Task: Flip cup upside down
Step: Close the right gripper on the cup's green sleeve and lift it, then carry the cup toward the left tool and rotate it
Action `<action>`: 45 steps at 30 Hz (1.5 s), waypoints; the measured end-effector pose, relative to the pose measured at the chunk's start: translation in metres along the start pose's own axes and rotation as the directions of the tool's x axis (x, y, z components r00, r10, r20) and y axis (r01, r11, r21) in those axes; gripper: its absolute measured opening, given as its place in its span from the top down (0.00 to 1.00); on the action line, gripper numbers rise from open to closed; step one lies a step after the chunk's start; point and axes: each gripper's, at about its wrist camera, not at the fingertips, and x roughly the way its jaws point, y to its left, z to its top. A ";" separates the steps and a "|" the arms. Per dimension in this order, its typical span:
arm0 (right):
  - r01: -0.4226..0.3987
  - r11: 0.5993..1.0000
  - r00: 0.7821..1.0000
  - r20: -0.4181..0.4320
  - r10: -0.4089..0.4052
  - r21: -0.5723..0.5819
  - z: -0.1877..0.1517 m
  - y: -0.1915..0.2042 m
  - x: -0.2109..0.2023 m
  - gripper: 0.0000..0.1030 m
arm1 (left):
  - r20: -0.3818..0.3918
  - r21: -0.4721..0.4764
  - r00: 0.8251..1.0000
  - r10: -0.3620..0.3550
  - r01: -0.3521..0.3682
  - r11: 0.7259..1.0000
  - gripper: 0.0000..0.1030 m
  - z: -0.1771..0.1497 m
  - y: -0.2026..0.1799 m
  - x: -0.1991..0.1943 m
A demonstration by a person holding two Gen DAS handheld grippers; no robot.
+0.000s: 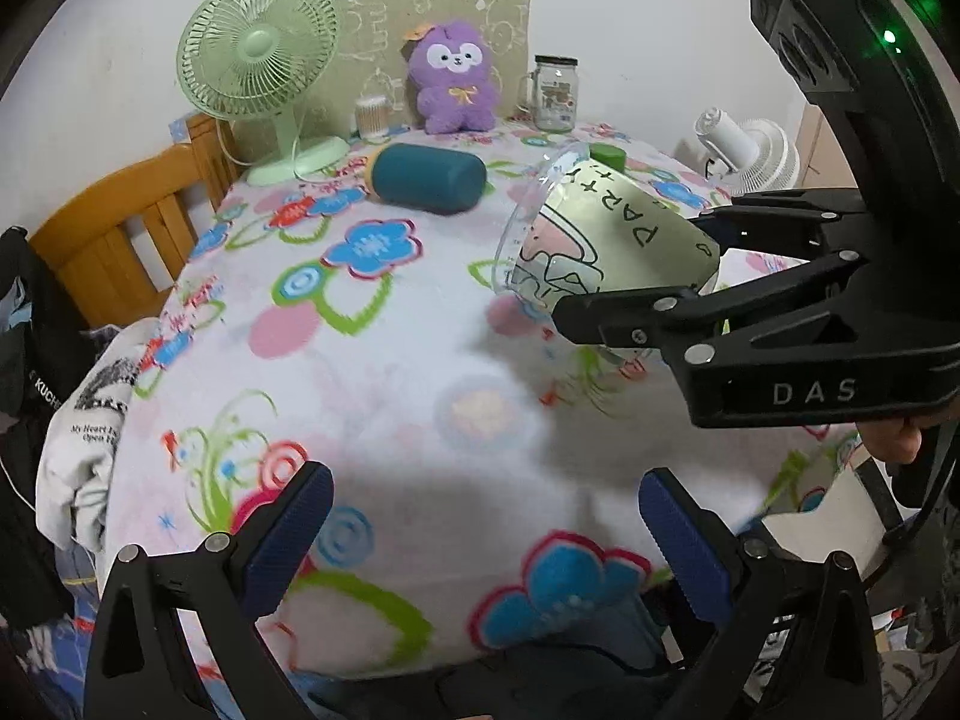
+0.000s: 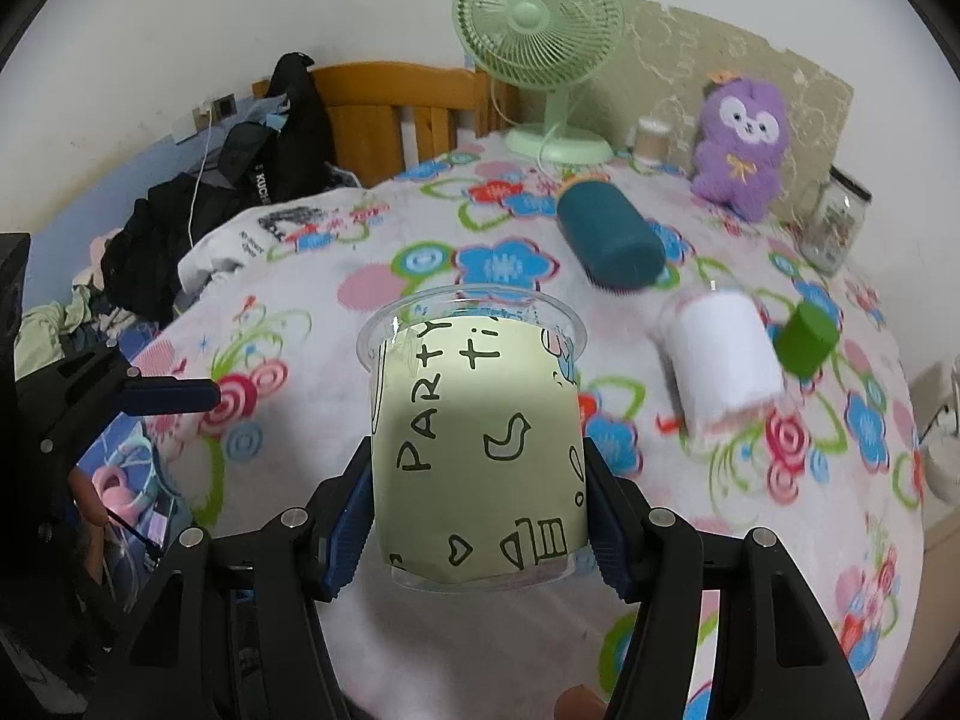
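The cup is clear plastic with a pale green "PARTY" paper liner. My right gripper is shut on its lower body and holds it above the flowered tablecloth, rim pointing away from the camera. In the left wrist view the cup lies tilted on its side in the air, rim to the left, held by the right gripper. My left gripper is open and empty, low over the near part of the tablecloth.
On the table lie a teal cylinder, a white cup on its side and a green block. At the back stand a green fan, a purple plush and a glass jar. A wooden chair with clothes stands at the left.
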 end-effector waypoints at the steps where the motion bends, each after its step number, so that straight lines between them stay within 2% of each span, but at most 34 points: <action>1: 0.003 1.000 1.000 -0.003 -0.003 0.007 -0.004 -0.001 0.000 0.37 | -0.003 0.005 1.000 0.005 -0.005 1.000 0.00 -0.003 -0.004 0.001; 7: 0.022 0.999 1.000 -0.023 -0.021 0.048 -0.019 -0.008 0.007 0.37 | -0.005 0.004 1.000 -0.006 0.006 1.000 0.00 -0.012 -0.019 0.004; 16: 0.077 0.995 0.996 -0.043 -0.074 0.062 -0.019 -0.010 0.014 0.37 | -0.003 -0.021 0.999 0.038 -0.038 0.999 0.00 -0.006 -0.015 0.014; 23: 0.058 0.997 0.996 -0.073 -0.055 0.040 -0.023 -0.002 0.023 0.37 | -0.011 -0.056 0.999 0.039 -0.039 0.998 0.00 -0.005 -0.009 0.017; 26: 0.052 0.998 0.996 -0.075 -0.049 0.036 -0.022 0.001 0.024 0.32 | -0.014 -0.067 0.999 0.032 -0.033 0.997 0.00 -0.005 -0.009 0.017; 29: 0.043 0.998 0.996 -0.078 -0.040 0.041 -0.021 0.002 0.022 0.19 | -0.011 -0.064 0.999 0.035 -0.036 0.997 0.00 -0.005 -0.010 0.016; 36: 0.030 0.997 0.999 -0.027 -0.028 0.075 -0.012 -0.008 0.003 0.16 | 0.018 -0.096 0.999 0.044 -0.042 0.994 0.00 -0.001 -0.012 0.008; 41: 0.047 0.990 0.997 0.053 -0.055 0.129 -0.009 -0.031 -0.032 0.16 | 0.055 -0.156 0.997 0.055 -0.046 0.987 0.00 0.006 -0.013 0.002; 45: 0.070 0.978 0.987 0.127 -0.096 0.196 -0.015 -0.059 -0.067 0.16 | 0.083 -0.216 0.996 0.044 -0.025 0.976 0.00 0.016 -0.021 0.001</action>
